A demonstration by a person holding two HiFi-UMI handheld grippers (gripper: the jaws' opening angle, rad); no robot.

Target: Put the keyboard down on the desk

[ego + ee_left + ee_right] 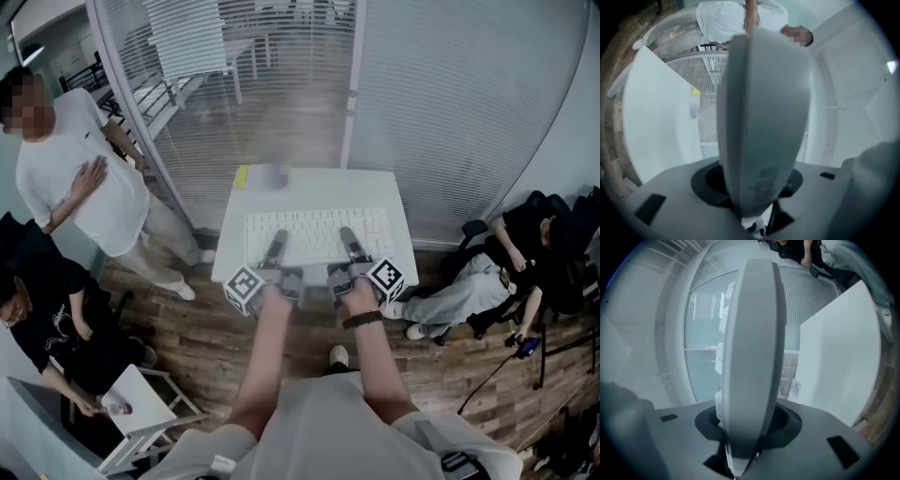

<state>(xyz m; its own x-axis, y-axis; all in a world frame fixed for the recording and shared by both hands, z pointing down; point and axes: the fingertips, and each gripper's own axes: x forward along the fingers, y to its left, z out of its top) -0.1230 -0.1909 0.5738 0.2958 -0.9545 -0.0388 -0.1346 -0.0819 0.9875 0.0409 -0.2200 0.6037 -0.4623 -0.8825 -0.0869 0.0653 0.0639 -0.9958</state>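
Lying across the near half of the white desk (319, 186), the white keyboard (314, 234) sits square to the desk's front edge. It looks flat on the top, though I cannot tell whether its front edge is fully down. Both hand-held grippers reach in level from the desk's front edge. The left gripper (278, 236) is over the keyboard's front-left part and the right gripper (347, 232) over its front-right part, each with one jaw stretched above the keys. In the left gripper view the jaws stand wide: one broad jaw fills the middle and no keyboard shows against it, so that gripper is loose of the keyboard. In the right gripper view white keycaps sit tight against the jaw, and this gripper is clamped on the keyboard's front edge. At the desk's far edge lie a yellow note (242, 175) and a small grey thing (277, 175). A person in a white shirt (80, 183) stands off the desk's left side.
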